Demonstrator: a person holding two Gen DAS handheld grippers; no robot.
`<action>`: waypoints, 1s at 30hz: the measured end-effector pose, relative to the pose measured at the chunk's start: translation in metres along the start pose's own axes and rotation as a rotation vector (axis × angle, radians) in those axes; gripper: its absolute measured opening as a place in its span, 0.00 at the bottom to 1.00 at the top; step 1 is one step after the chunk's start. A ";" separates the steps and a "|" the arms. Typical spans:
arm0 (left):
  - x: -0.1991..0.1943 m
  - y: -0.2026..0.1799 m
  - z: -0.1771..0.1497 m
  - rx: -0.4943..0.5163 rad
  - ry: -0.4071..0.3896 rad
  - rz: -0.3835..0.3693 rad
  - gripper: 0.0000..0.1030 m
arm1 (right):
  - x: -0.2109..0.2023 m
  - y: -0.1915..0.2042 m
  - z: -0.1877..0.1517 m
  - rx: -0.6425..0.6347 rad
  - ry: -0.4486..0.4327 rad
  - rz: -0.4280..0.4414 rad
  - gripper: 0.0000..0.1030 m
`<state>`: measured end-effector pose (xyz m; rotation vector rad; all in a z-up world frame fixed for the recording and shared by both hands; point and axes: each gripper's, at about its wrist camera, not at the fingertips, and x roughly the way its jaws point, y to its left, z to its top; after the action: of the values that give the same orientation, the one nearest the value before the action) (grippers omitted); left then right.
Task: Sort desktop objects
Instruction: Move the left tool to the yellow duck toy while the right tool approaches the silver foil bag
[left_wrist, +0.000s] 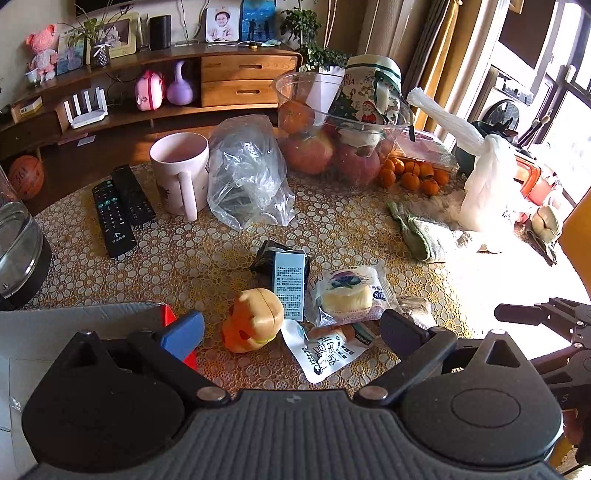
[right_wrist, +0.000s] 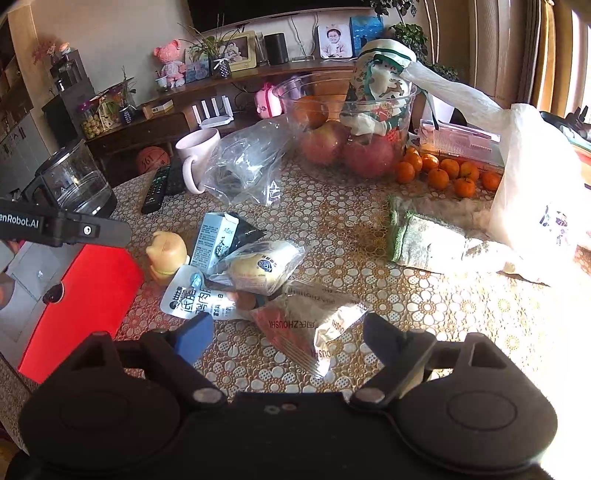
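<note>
A living room with a long wooden sideboard (left_wrist: 147, 70) at the back, and in front of me the counter (left_wrist: 207, 258) under a gold flower-patterned cloth.

My left gripper (left_wrist: 291, 328) hangs just above that cloth with its jaws spread wide and nothing between them. Ahead of it lies the little heap to sort: a tan piggy figure (left_wrist: 255, 319) at 11 o'clock, a small blue-grey carton (left_wrist: 290, 284) at 12 leaning on a dark packet (left_wrist: 266, 254), a wrapped bun (left_wrist: 347, 295) at 1 o'clock, and a white sausage pouch (left_wrist: 325, 350) nearest the fingers. A red-and-grey box (left_wrist: 77, 325) sits at 9 o'clock, touching my left finger's side of the view.

My right gripper (right_wrist: 288, 336) is likewise wide open and holds nothing; a silver snack packet with red lettering (right_wrist: 314, 328) lies on the cloth between and just ahead of its fingers, touched by neither as far as I can see.

Further out in the left wrist view: a pink mug (left_wrist: 181, 173) and two black remotes (left_wrist: 118, 206) at 10 o'clock, a crumpled clear bag (left_wrist: 247, 173) at 12, a clear bowl of apples (left_wrist: 332, 122) beyond it, small oranges (left_wrist: 413, 177) at 1, a green cloth (left_wrist: 421, 232) and a white plastic bag (left_wrist: 487, 184) at 2. A glass jug (left_wrist: 18, 243) stands at the far left.
</note>
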<state>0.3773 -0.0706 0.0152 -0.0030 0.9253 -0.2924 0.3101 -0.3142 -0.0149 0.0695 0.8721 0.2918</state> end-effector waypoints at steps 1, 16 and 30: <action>0.004 0.000 0.002 0.002 0.006 -0.001 0.99 | 0.005 -0.001 0.003 0.019 0.006 -0.003 0.85; 0.054 0.007 0.012 -0.061 0.056 0.065 0.99 | 0.061 0.000 0.019 0.158 0.087 -0.085 0.85; 0.079 -0.002 0.005 -0.013 0.055 0.144 0.98 | 0.087 -0.010 0.013 0.222 0.115 -0.139 0.83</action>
<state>0.4254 -0.0932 -0.0433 0.0599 0.9771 -0.1538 0.3752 -0.2982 -0.0729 0.1986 1.0161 0.0688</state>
